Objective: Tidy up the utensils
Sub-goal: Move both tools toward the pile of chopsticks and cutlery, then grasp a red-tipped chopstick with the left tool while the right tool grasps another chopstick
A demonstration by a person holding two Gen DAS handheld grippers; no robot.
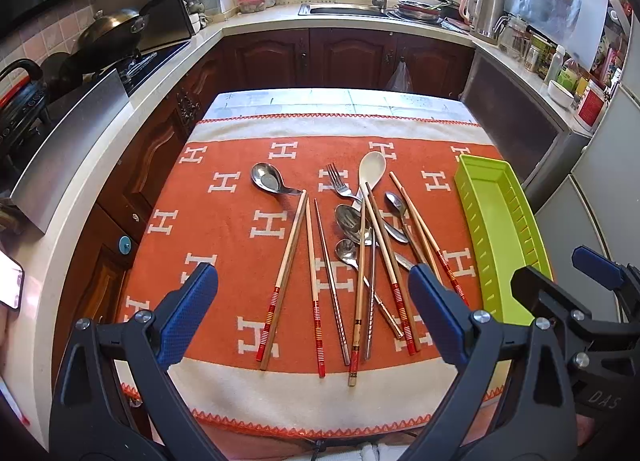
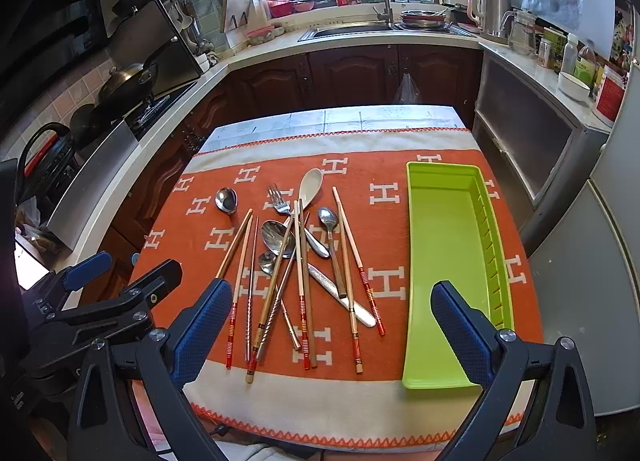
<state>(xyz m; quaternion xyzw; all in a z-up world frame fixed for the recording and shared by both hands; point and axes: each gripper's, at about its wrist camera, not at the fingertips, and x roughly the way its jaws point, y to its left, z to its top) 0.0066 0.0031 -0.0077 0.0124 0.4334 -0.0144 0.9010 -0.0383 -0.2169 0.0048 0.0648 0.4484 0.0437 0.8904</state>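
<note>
Both grippers, left (image 1: pixel 312 289) and right (image 2: pixel 332 301), hover with jaws spread wide and empty above a cloth-covered tabletop (image 1: pixel 224 229).
Chopsticks (image 1: pixel 286 269), spoons and a fork (image 1: pixel 340 183) lie tangled mid-cloth, handles overlapping and partly hidden; the green tray (image 2: pixel 440 261) sits just right, its near end masked.

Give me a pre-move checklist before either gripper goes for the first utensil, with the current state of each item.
1. Left gripper open and holding nothing: ok.
2. Right gripper open and holding nothing: ok.
3. Green tray has room to take utensils: ok, nothing lies in it.
4. Utensils separated for a clean single pick: not ok; the chopsticks, white spoon and fork overlap in one pile.
5. An easy first target exists: ok; the steel spoon at the pile's far left lies nearly clear of the rest.
6. Cloth lies flat under the pile: ok.
</note>
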